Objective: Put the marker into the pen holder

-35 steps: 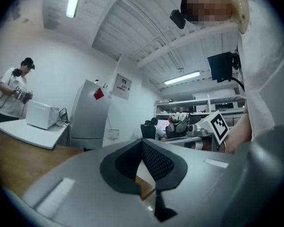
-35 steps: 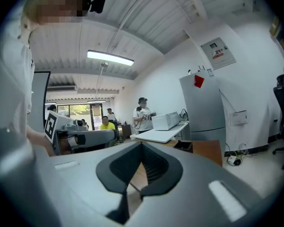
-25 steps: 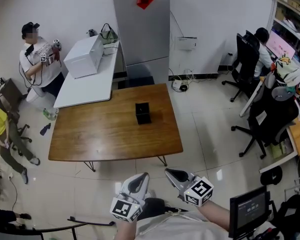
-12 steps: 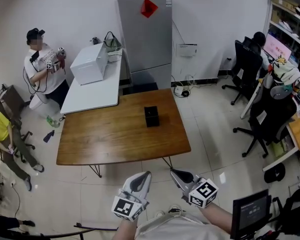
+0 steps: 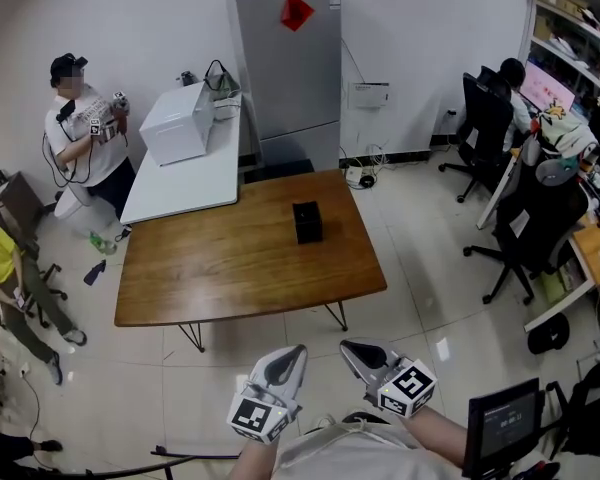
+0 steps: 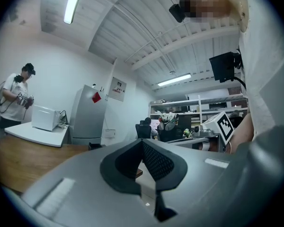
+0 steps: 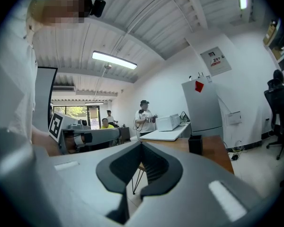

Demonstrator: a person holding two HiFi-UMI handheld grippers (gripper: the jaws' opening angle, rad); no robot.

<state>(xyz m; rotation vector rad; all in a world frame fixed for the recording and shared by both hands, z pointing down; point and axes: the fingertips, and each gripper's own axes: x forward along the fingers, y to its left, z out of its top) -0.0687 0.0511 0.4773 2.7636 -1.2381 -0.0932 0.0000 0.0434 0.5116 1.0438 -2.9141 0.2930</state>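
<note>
A black square pen holder (image 5: pixel 307 221) stands on the brown wooden table (image 5: pixel 210 268), toward its right side; it also shows small in the right gripper view as the pen holder (image 7: pixel 195 144). No marker is visible in any view. My left gripper (image 5: pixel 283 365) and right gripper (image 5: pixel 360 354) are held close to my body, well short of the table's near edge. Both are shut, jaws closed together with nothing between them, as seen on the left gripper (image 6: pixel 142 162) and the right gripper (image 7: pixel 141 162).
A white table (image 5: pixel 185 173) with a white box (image 5: pixel 177 123) abuts the wooden table's far side, beside a grey fridge (image 5: pixel 288 73). A person (image 5: pixel 83 133) stands at far left. Office chairs (image 5: pixel 525 223) and desks fill the right. A monitor (image 5: pixel 500 426) sits near my right elbow.
The head view has shifted slightly, so the table sits a little further right and lower in frame. Both grippers stay shut in the same place near my body.
</note>
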